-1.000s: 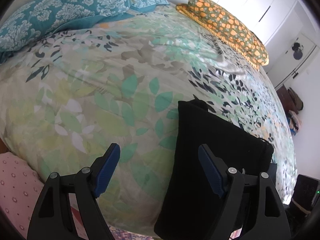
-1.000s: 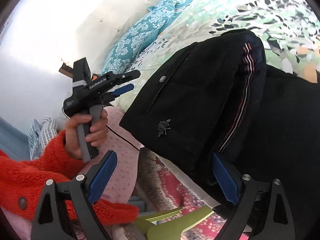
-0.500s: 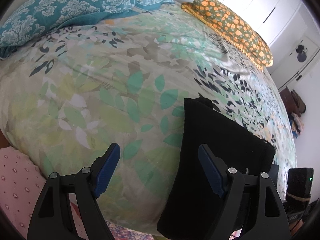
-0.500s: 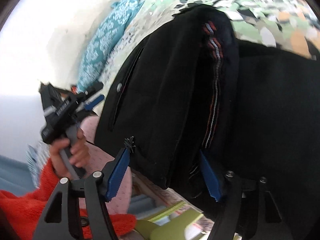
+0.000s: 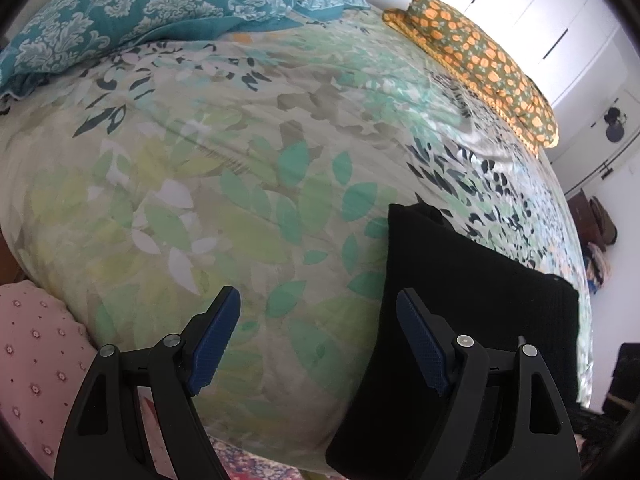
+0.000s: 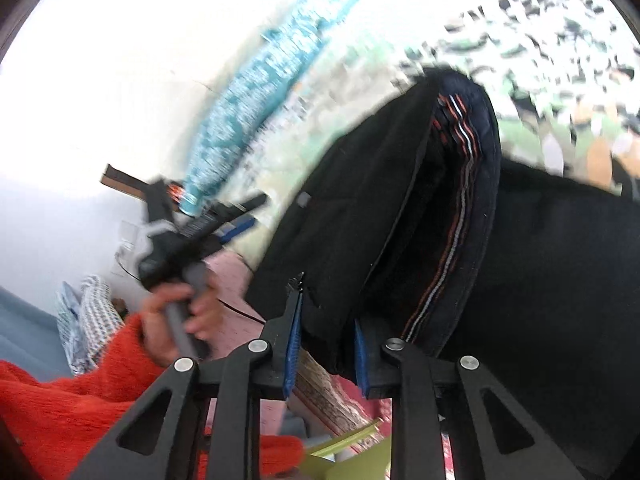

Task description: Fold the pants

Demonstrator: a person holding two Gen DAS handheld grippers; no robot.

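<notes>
Black fabric, the pants [image 5: 472, 300], lies on the leaf-printed bed cover [image 5: 240, 184] at the near edge of the bed, with its lower end hanging over that edge. From the left wrist view, the left gripper [image 5: 318, 344] hovers above the cover with its jaws wide apart and nothing between them; the pants lie just beside and partly behind its right finger, not touched by either pad. A teal pillow [image 5: 160, 12] and an orange-patterned pillow [image 5: 480, 64] sit well apart at the far side. From the right wrist view, which is blurred, the right gripper [image 6: 325, 348] has just been closing and now pinches the waistband end of the pants [image 6: 360, 216], the blue pads pressing the doubled cloth beside the red-and-white striped trim [image 6: 452, 216]. The person's hand [image 6: 176, 320], in an orange sleeve [image 6: 60, 412], holds the left gripper [image 6: 240, 216] off to the side. For a clean fold, the grip should probably take all layers together; a shallow bite risks dropping the inner layer. The free gripper would best take the opposite waist corner before the lift carries on, so the edge stays level.
</notes>
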